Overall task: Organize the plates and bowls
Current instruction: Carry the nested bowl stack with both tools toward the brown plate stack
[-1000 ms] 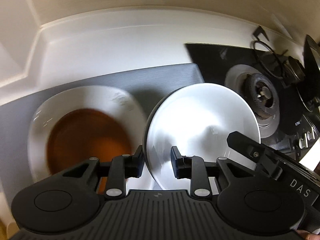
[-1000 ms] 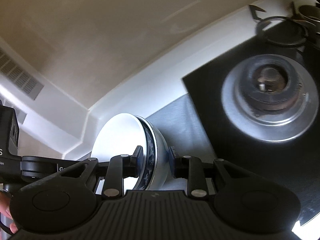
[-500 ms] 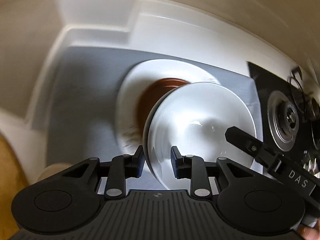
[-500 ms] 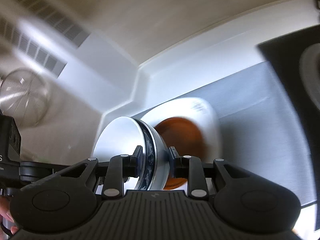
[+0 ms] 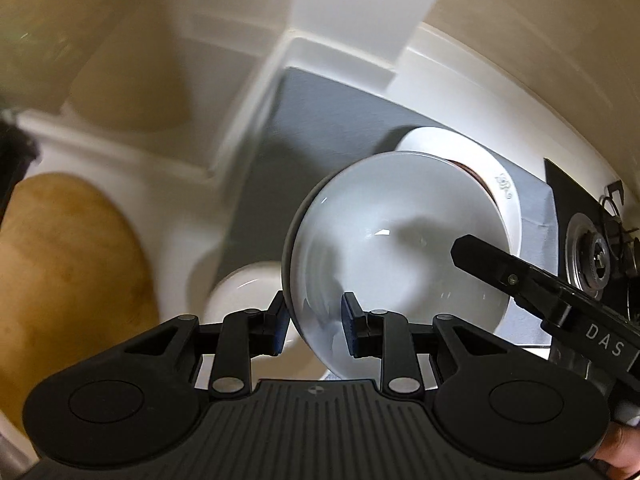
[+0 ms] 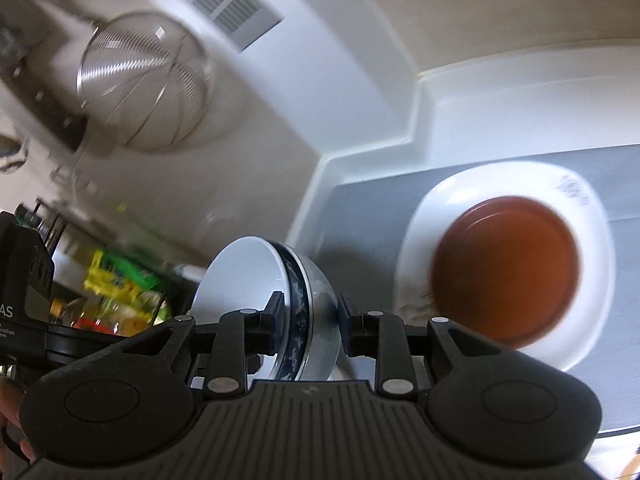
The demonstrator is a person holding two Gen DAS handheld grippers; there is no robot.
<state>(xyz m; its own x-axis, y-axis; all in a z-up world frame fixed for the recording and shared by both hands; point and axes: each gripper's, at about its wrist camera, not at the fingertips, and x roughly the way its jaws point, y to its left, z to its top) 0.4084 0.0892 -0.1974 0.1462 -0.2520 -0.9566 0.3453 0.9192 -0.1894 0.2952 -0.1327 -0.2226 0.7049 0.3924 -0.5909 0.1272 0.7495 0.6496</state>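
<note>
My left gripper (image 5: pixel 314 322) is shut on the rim of a white bowl (image 5: pixel 396 256) and holds it on edge above the counter. My right gripper (image 6: pixel 307 320) is shut on the same bowl (image 6: pixel 256 272), which shows a dark blue patterned band outside; its finger (image 5: pixel 516 276) reaches in from the right in the left wrist view. A white plate (image 6: pixel 588 256) with a brown plate (image 6: pixel 506 270) on it lies on a grey mat (image 6: pixel 372 208), to the right of the bowl. In the left wrist view the plate (image 5: pixel 480 160) is behind the bowl.
A stove burner (image 5: pixel 592 256) is at the far right. Another white dish (image 5: pixel 244 288) sits below the bowl by a tan wooden surface (image 5: pixel 68 272). A wire mesh strainer (image 6: pixel 144 80) hangs at upper left. Colourful packages (image 6: pixel 120 296) are at the left.
Both grippers have swung left with the bowl, away from the stove. The stacked plates now lie to the right and behind the bowl; the strainer and the second white dish have come into view.
</note>
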